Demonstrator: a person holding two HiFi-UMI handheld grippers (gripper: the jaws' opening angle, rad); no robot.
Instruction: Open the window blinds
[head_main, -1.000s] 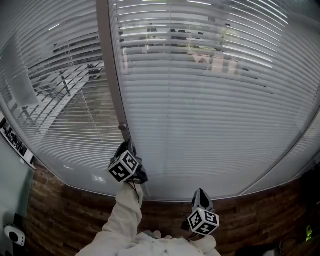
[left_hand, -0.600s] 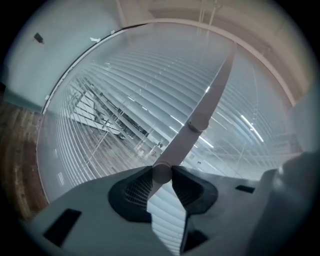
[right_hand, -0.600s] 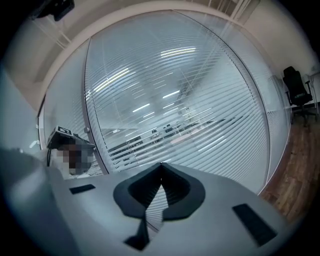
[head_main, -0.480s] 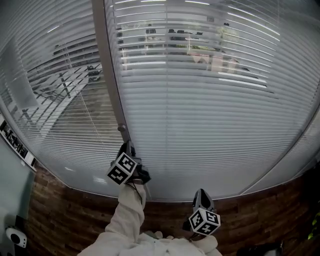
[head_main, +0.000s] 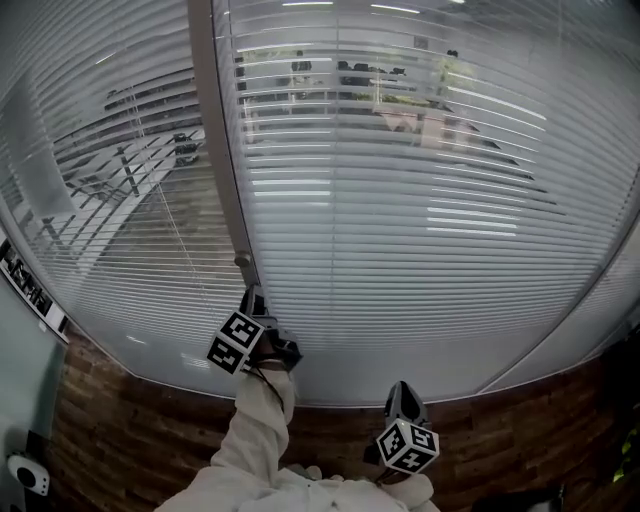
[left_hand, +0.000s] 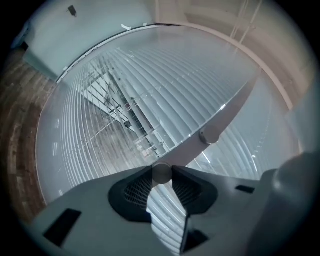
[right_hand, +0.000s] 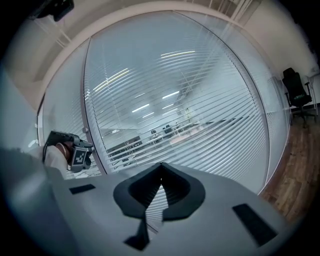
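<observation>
Your left gripper (head_main: 252, 298) pinches the lower knob (left_hand: 161, 173) of two on the post (head_main: 215, 130) between two blinds (head_main: 400, 250); your right gripper (right_hand: 160, 169) is closed, empty.

The blinds (head_main: 400, 250) are white, in fine horizontal slats, split by a pale grey mullion (head_main: 215, 120). The left tongs (left_hand: 161, 175) have black ribbed pads (left_hand: 137, 192) round a matt silver-grey knob (left_hand: 161, 172). The left marker cube (head_main: 236, 342) and right marker cube (head_main: 407, 445) bear black squares on white. The wall (head_main: 120, 440) below is brown planking. The sleeve (head_main: 255, 440) is white.
</observation>
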